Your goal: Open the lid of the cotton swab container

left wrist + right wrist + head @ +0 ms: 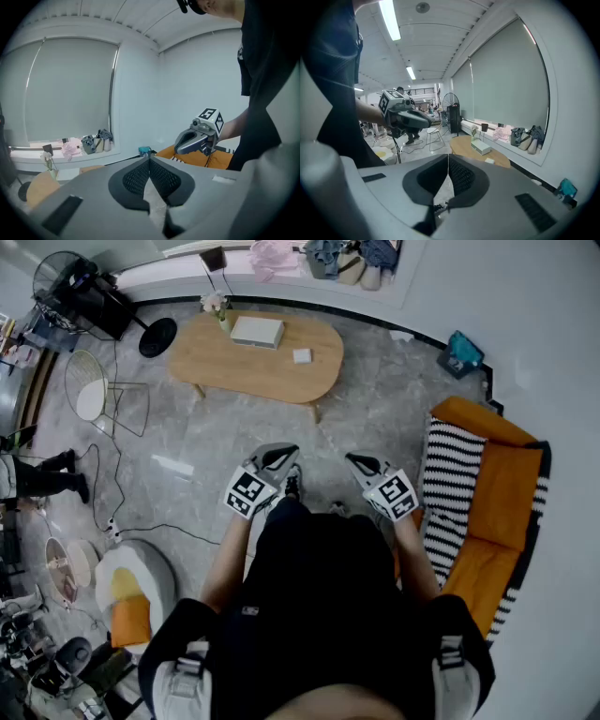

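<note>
Fig.: left gripper (281, 456) & right gripper (356, 462), jaws pressed together on nothing, well apart from wooden table (211, 362); white box (257, 331), prob. the swab container, sits by table's far edge, so arriving w/ closed jaws could shove it off.

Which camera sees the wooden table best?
The head view: the whole oval wooden table shows from above. The right gripper view shows it small and far off; the left gripper view catches only an edge.
</note>
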{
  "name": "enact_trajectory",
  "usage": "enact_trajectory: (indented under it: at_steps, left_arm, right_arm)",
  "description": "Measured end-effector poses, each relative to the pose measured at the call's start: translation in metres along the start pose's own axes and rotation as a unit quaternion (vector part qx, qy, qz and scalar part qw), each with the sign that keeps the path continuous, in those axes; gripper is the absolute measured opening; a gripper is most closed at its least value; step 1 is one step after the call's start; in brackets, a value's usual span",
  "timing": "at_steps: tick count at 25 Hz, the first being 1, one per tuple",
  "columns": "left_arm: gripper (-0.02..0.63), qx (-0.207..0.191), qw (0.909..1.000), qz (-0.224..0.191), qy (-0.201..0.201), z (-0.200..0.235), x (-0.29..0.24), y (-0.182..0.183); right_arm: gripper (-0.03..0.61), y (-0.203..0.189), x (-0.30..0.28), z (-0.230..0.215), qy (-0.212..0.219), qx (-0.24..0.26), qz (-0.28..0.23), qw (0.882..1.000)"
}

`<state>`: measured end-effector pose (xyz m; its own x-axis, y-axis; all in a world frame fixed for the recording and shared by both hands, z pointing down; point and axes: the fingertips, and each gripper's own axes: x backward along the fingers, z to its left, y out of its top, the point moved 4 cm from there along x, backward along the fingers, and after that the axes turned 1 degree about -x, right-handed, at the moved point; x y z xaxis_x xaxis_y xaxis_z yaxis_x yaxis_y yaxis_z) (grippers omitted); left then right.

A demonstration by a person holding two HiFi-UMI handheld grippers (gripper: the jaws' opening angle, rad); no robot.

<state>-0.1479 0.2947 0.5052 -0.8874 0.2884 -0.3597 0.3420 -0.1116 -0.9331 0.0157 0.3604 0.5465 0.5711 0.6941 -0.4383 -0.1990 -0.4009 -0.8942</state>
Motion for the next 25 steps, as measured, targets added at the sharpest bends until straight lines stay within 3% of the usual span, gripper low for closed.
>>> enact_trajectory:
  at_steps: [18, 25]
  left_arm:
    - [0.0, 0.015, 0.9996, 0.002, 0.023, -0.055, 0.011, -0.005]
    - [0.0, 0.02, 0.9994, 0.0, 0.028, -0.055, 0.006, -0.005]
  right_arm:
    - [-0.003, -0.02, 0.029, 0.022, 0.024, 0.029, 0.011, 0.999]
    - [-0.003, -0.019, 0.034, 0.014, 0.017, 0.025, 0.01, 0.999]
